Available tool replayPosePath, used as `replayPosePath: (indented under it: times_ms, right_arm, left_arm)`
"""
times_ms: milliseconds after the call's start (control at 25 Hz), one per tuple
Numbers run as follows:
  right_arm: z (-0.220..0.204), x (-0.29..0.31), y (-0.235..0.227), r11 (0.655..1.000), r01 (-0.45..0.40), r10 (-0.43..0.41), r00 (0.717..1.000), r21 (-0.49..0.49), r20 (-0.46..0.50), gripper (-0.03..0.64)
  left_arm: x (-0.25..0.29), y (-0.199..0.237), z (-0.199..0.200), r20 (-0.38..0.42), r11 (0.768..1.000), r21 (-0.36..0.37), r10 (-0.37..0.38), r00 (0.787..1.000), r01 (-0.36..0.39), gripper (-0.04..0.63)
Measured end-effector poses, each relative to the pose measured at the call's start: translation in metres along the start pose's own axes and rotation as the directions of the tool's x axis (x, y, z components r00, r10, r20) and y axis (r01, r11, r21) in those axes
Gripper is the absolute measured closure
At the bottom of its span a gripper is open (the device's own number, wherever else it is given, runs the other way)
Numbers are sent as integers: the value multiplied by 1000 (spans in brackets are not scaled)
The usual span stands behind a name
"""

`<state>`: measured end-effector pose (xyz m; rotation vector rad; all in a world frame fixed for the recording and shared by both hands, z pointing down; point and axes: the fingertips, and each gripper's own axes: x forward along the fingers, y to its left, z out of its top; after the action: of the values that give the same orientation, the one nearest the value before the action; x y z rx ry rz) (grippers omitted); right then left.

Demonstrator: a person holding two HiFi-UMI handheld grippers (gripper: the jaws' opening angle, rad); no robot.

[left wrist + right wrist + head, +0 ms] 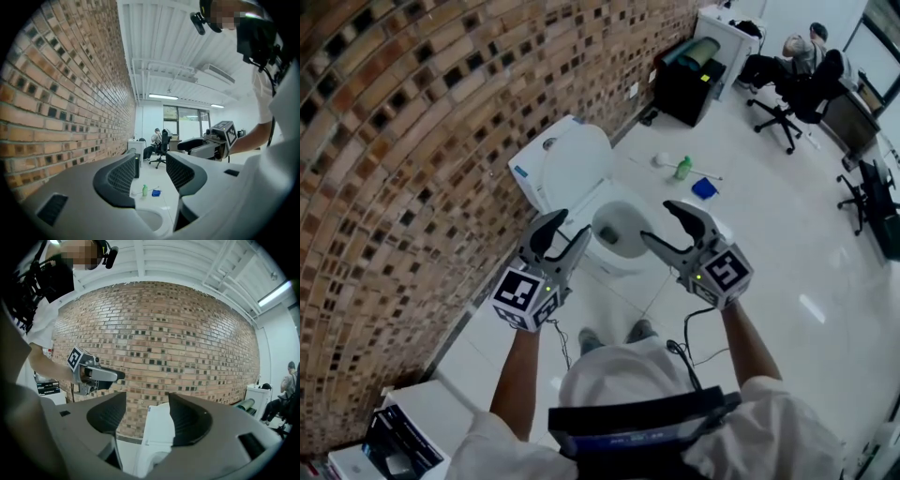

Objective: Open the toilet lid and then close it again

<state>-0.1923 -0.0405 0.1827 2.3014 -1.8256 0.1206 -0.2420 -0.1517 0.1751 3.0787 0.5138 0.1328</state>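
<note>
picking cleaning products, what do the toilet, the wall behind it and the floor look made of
Toilet: likely glazed ceramic, glossy white; raised lid may be plastic. Wall: matt brown brick, visible mortar lines. Floor: glossy pale tiles, reflections and thin joints.

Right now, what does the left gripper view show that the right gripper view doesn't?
Only left gripper view: small green bottle and blue item on the white floor, the right gripper, the white toilet's bowl rim. Only right gripper view: the left gripper, the toilet's upright tank and lid. Both: brown brick wall, seated person on a black office chair.
</note>
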Motion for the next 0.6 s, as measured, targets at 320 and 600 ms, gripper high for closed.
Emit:
replayPosePath:
  times_ms: [320,600]
  right_arm:
    - [-11,-6,-12,998,65,-64,997,19,-41,321]
    - [-29,-18,-49,1000,23,-24,998,-3,-51,321]
  left_arm:
    - [-20,31,-13,25,995,-65,82,996,-80,396]
    - [5,27,-35,-38,984,-105,140,989,-143,396]
